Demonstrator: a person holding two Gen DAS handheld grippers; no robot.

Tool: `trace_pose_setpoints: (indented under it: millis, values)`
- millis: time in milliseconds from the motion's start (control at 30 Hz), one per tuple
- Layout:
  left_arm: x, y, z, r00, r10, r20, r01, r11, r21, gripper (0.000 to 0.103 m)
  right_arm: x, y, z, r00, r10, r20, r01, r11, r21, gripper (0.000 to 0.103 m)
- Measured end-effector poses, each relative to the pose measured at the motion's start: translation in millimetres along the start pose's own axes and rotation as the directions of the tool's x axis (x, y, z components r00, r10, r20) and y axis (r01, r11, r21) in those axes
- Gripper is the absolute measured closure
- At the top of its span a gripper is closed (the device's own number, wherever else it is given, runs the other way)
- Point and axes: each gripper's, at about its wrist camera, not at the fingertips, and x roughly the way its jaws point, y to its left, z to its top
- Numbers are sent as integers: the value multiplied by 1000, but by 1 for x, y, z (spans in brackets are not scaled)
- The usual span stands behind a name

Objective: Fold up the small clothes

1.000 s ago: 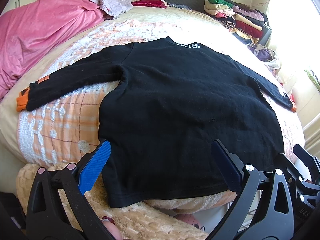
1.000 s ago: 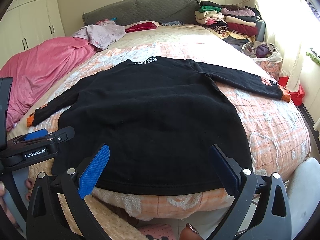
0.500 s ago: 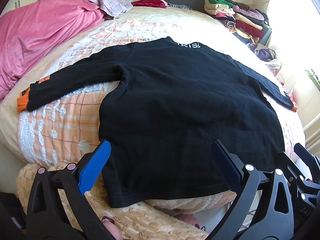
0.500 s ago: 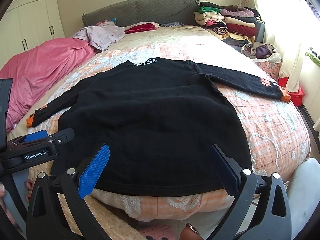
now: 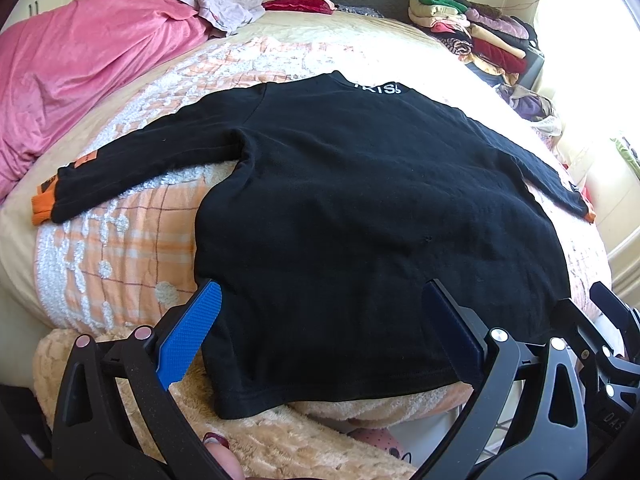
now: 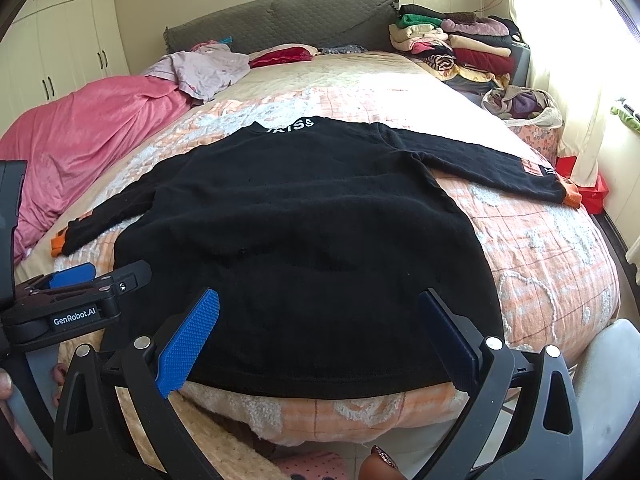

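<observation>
A black long-sleeved top [image 5: 360,208] [image 6: 304,240] lies spread flat on the bed, back up, white lettering at its collar [image 5: 378,89], both sleeves stretched out sideways with orange cuffs [image 5: 42,208] [image 6: 572,194]. My left gripper [image 5: 320,336] hovers open over the hem near the garment's lower left corner, holding nothing. My right gripper [image 6: 316,338] is open above the hem toward the right side, also empty. The left gripper's body [image 6: 76,304] shows at the left edge of the right wrist view.
The bed has an orange-and-white checked quilt [image 6: 540,248]. A pink blanket [image 5: 80,76] is heaped at the far left, with loose clothes [image 6: 204,68] by the headboard. A stack of folded clothes [image 6: 456,48] sits at the far right. A fluffy beige blanket [image 5: 280,432] hangs at the near edge.
Both grippers have crept slightly forward and upward over the hem. The top has not moved and both grippers stay open.
</observation>
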Motion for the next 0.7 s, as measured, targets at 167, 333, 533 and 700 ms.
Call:
trace_pose_setpoints:
  millis: [167,333,533,700]
  values:
    - [2,-1,4,1000,-4,1,4,1000,-1,9,0,-1,4,1000,2,6,-2,1000,0,4]
    - [2,-2,15,999,-33,15,33,999,10,9,3,-5,9,1000,9,7,-9,1000,19,4]
    - [5,-7,34,999,-33,31,32,999,22,9,7,-11,19,1000,8,16,-8,999,37,4]
    - [10,-11,49,999,-39,28,38,999,21,9,11,-18,27,1000,7,19,-8,999,52,4]
